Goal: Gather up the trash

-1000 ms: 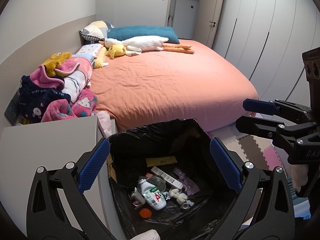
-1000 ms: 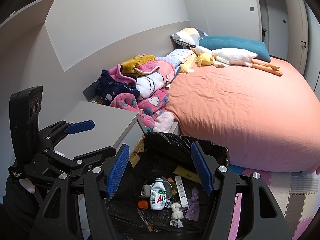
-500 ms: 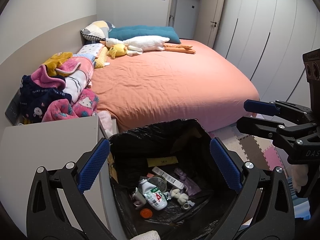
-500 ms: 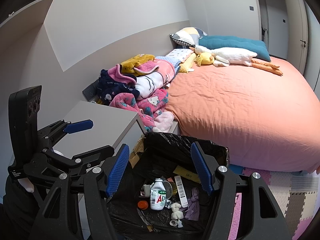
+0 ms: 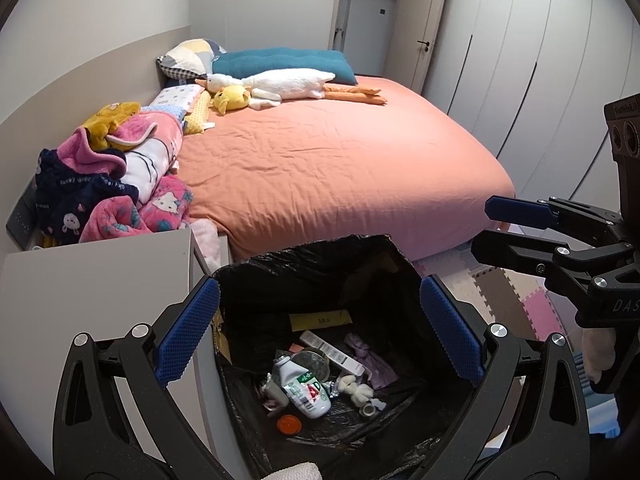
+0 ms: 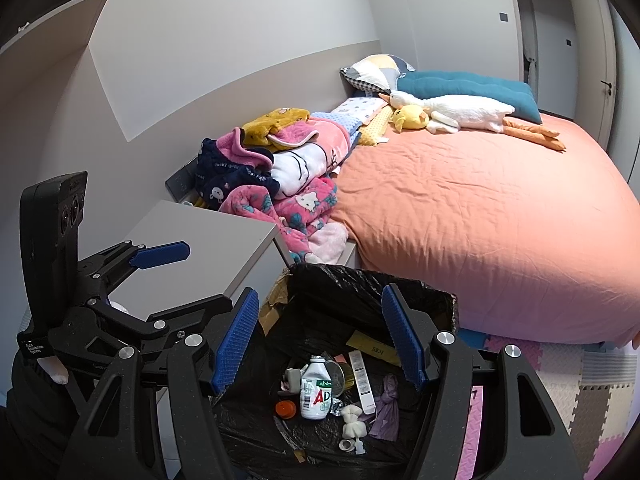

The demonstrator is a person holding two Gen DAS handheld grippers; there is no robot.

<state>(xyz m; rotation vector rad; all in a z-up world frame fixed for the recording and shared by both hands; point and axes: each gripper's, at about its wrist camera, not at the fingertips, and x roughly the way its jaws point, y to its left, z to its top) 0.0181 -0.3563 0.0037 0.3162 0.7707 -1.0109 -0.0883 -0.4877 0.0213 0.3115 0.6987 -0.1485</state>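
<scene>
While both empty tools gape, only the right view shows cardboard (image 6: 276, 300) beside the bin (image 6: 360, 280).

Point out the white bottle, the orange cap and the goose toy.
white bottle (image 6: 316, 394), right wrist view, on its label.
orange cap (image 6: 285, 409), right wrist view, on its top.
goose toy (image 5: 288, 84), left wrist view, on its body.

No visible change, both tongs (image 5: 316, 334) (image 6: 318, 338) over the bin bag (image 5: 320, 264), trash unmoved
</scene>
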